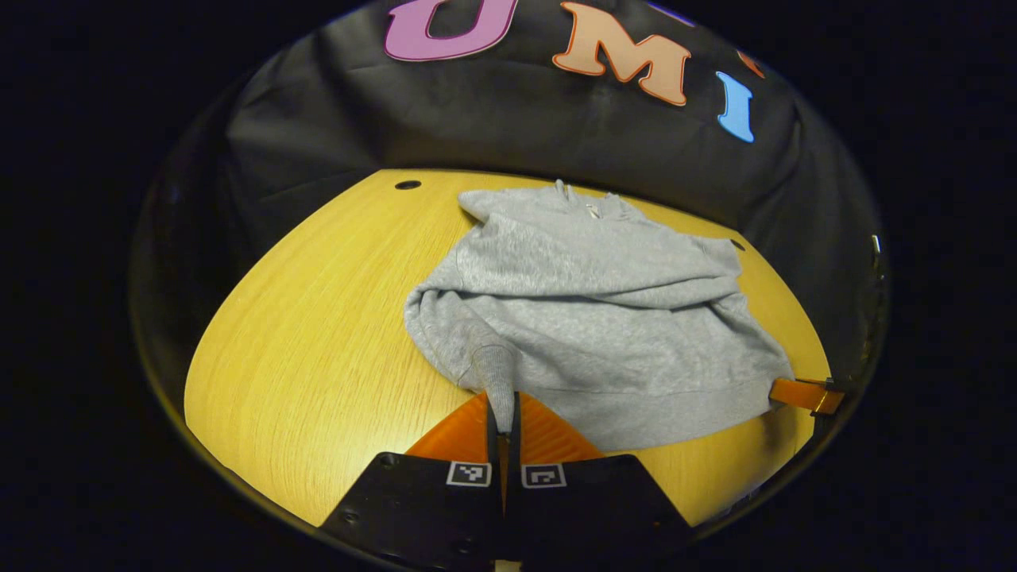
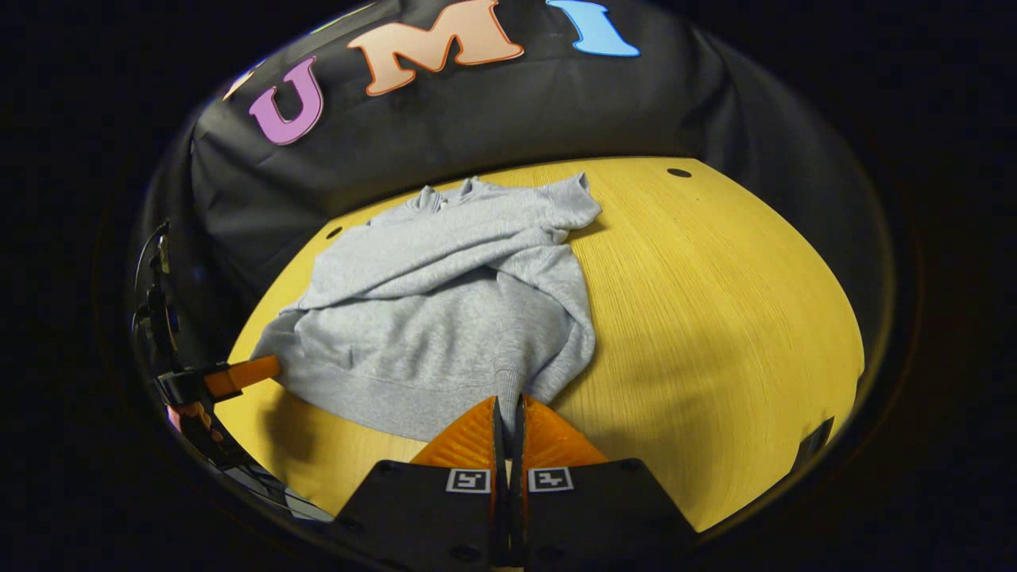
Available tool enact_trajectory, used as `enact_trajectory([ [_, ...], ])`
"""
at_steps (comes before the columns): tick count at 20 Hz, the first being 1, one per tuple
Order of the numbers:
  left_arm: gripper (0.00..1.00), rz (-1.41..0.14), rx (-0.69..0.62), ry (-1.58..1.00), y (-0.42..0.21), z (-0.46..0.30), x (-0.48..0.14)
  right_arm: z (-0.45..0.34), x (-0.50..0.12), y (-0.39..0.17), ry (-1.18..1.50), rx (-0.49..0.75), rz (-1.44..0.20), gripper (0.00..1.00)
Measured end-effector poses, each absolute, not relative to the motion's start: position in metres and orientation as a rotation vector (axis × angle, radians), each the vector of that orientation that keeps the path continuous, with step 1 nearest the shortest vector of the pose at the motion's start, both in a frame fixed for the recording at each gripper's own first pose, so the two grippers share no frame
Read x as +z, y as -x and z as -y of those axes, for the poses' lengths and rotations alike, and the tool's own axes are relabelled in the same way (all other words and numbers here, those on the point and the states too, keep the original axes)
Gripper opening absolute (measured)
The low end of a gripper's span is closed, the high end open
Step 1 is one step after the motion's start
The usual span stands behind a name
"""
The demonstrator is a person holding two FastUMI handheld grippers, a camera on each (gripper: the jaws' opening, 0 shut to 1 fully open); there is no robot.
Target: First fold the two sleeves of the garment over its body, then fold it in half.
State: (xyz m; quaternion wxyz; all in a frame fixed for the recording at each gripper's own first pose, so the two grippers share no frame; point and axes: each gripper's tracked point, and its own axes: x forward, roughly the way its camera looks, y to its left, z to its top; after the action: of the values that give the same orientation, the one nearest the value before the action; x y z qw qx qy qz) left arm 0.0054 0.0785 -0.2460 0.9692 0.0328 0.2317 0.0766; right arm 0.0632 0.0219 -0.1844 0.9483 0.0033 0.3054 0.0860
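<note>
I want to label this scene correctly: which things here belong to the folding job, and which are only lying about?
Belong to the job: grey sweatshirt; left gripper, pinching a sleeve cuff; right gripper.
Only surroundings: wooden table; black cloth wall.

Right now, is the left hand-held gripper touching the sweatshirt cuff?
Touching. The left gripper view shows the left hand-held gripper with both orange fingers closed on the ribbed cuff of the grey sweatshirt.

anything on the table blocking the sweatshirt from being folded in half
Nothing visible does. Both sleeves already lie over the grey sweatshirt, and the wooden table around it is bare. Each gripper, left and right, has its jaws together on the near hem.
</note>
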Motion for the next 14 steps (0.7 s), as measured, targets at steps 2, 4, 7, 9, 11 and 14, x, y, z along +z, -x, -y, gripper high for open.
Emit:
enact_trajectory([
  [2, 0.00, -0.441, 0.149, -0.063, -0.013, -0.075, -0.228, -0.026, -0.169, -0.074, -0.025, 0.179, -0.589, 0.03],
  [4, 0.00, -0.415, 0.143, -0.057, -0.025, -0.072, -0.211, -0.032, -0.153, -0.089, -0.020, 0.189, -0.555, 0.03],
  [7, 0.00, -0.372, 0.137, -0.031, -0.045, -0.068, -0.184, -0.042, -0.129, -0.117, -0.005, 0.198, -0.508, 0.03],
  [9, 0.00, -0.345, 0.133, -0.037, -0.063, -0.068, -0.171, -0.046, -0.117, -0.136, 0.000, 0.199, -0.485, 0.03],
  [11, 0.00, -0.336, 0.130, -0.054, -0.083, -0.067, -0.164, -0.051, -0.111, -0.158, 0.007, 0.195, -0.472, 0.03],
  [14, 0.00, -0.324, 0.130, -0.058, -0.109, -0.065, -0.153, -0.057, -0.102, -0.186, -0.010, 0.185, -0.470, 0.03],
])
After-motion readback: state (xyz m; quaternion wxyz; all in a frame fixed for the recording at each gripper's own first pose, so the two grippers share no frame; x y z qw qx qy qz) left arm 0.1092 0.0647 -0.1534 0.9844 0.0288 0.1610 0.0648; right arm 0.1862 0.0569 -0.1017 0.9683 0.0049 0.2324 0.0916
